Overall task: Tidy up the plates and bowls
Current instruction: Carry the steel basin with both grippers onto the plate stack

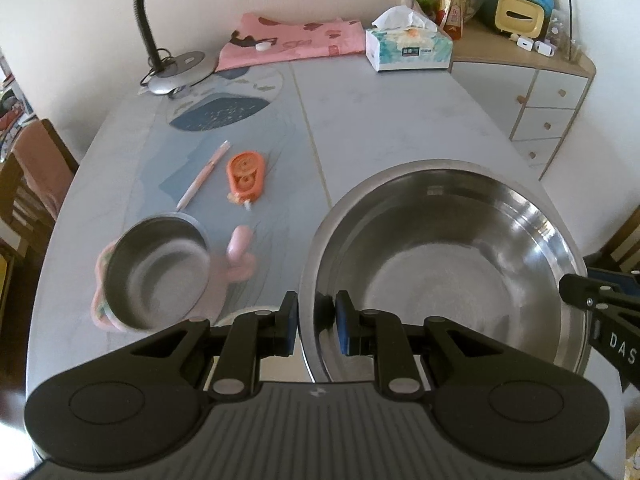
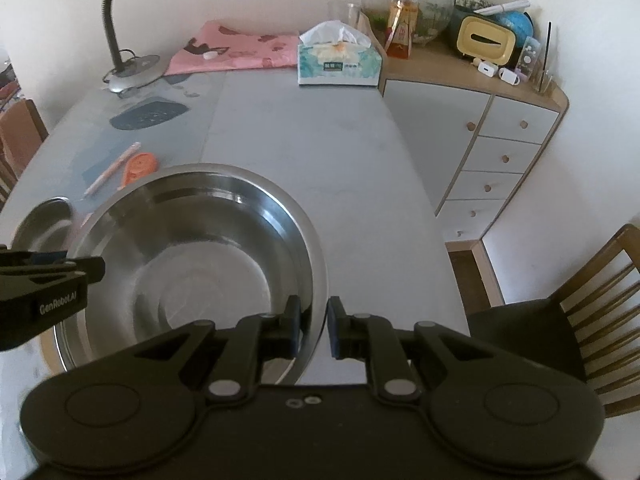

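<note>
A large steel bowl point(image 1: 444, 264) stands on the grey table point(image 1: 380, 120); it also shows in the right wrist view point(image 2: 200, 256). My left gripper point(image 1: 316, 328) is shut on the bowl's left rim, one finger outside and one inside. My right gripper point(image 2: 314, 328) is shut on the bowl's right rim. A small steel bowl in a pink holder point(image 1: 160, 272) sits tilted and blurred to the left of the large bowl; its edge shows in the right wrist view point(image 2: 44, 220).
An orange tape dispenser point(image 1: 245, 176) and a pink pen point(image 1: 204, 174) lie left of centre. A desk lamp point(image 1: 172, 68), pink cloth point(image 1: 288, 40) and tissue box point(image 1: 408, 46) stand at the back. A cabinet point(image 2: 480, 148) and wooden chair point(image 2: 580, 320) stand to the right.
</note>
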`<action>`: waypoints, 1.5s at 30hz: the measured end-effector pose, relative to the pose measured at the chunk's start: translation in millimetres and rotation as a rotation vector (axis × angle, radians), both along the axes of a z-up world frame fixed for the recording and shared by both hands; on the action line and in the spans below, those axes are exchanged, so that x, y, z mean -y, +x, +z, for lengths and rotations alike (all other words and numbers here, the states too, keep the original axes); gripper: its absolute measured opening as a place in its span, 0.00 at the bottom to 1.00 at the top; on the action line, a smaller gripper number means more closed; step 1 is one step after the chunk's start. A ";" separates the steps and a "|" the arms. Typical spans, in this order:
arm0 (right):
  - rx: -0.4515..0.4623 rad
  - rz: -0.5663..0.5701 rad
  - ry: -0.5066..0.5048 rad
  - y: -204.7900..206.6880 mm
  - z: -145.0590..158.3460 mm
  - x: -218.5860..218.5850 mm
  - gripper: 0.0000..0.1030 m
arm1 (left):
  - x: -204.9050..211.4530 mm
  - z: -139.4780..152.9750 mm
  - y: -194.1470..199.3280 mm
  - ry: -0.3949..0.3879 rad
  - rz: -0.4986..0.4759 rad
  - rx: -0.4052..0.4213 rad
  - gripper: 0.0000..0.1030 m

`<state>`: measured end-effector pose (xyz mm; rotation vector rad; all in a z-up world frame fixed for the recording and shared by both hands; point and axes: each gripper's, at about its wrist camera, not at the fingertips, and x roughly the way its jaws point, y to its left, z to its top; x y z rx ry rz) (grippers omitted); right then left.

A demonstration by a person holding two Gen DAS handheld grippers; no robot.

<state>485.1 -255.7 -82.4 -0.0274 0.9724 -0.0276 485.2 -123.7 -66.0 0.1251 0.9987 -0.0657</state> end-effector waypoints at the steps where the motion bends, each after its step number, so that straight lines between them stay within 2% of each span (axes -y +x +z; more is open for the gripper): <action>1: 0.000 0.002 0.002 -5.5 3.5 -2.5 0.13 | -4.0 2.6 -7.0 -0.003 0.003 -0.002 0.18; 15: 0.015 0.104 0.018 -91.3 35.9 -63.7 0.12 | -77.9 28.4 -106.2 -0.035 0.028 -0.022 0.18; 29: -0.023 0.210 0.055 -174.8 32.0 -135.3 0.13 | -155.9 28.3 -209.7 -0.028 0.051 -0.036 0.18; 33: -0.018 0.227 0.054 -196.3 26.8 -148.1 0.13 | -170.0 22.2 -234.2 -0.041 0.063 -0.039 0.18; 39: -0.072 0.243 0.058 -220.3 2.4 -165.9 0.13 | -182.6 4.3 -268.4 -0.019 0.082 -0.023 0.18; 45: -0.134 0.269 0.055 -236.2 -24.6 -182.8 0.13 | -198.6 -20.9 -288.4 -0.028 0.126 -0.064 0.18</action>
